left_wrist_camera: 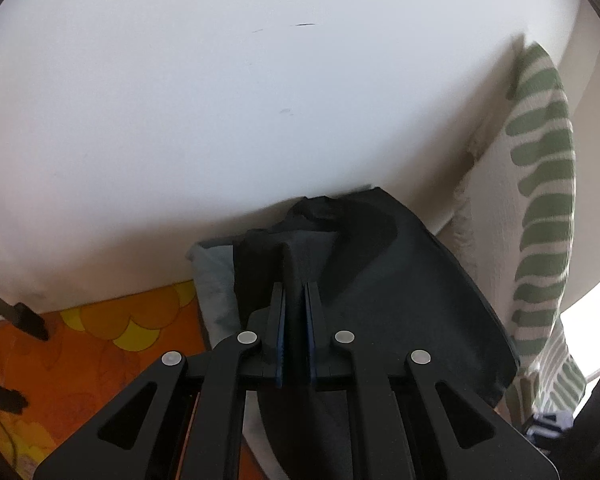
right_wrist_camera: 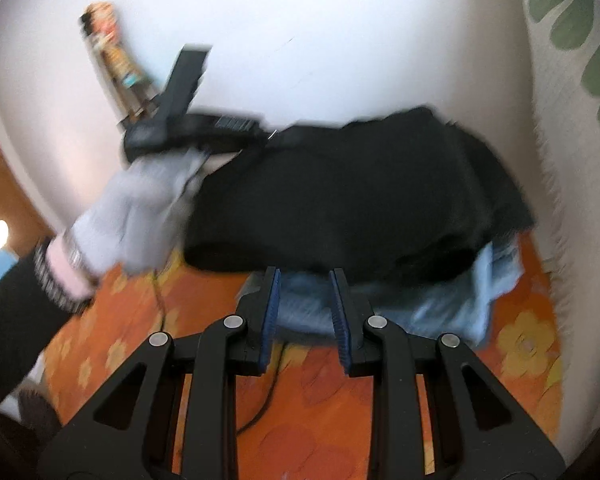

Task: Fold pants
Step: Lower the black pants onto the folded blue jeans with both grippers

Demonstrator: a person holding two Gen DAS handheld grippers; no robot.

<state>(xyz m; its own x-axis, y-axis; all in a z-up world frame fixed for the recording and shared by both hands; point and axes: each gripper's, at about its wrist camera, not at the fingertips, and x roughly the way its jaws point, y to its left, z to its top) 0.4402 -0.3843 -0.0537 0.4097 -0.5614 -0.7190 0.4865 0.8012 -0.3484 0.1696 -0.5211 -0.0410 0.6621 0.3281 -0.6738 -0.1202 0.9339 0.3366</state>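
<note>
- Dark pants (right_wrist_camera: pixel 351 196) lie bunched on a white desk (left_wrist_camera: pixel 180 120), at its near edge, partly draped over the edge.
- Under the pants, a pale blue garment (right_wrist_camera: pixel 451 312) sticks out at the edge, hanging toward the floor.
- Left gripper (left_wrist_camera: pixel 296 292): jaws closed, pinching a raised fold of the dark pants fabric between the blue pads.
- From the right wrist view, the left gripper (right_wrist_camera: pixel 236 126) sits at the pants' far left end, held by a hand in a grey glove (right_wrist_camera: pixel 140 208), dark sleeve behind it.
- Right gripper (right_wrist_camera: pixel 303 280): jaws partly apart, just in front of the pants' near edge, over the blue garment; nothing pinched between them.
- Cloth with green stripes on white (left_wrist_camera: pixel 543 184) stands just right of the pants.
- Orange rug with yellow flowers (right_wrist_camera: pixel 319 412) covers the floor below.
- No containers in view.
- Blurred colourful item (right_wrist_camera: pixel 112 44) on the desk, far left; cannot tell what it is.
</note>
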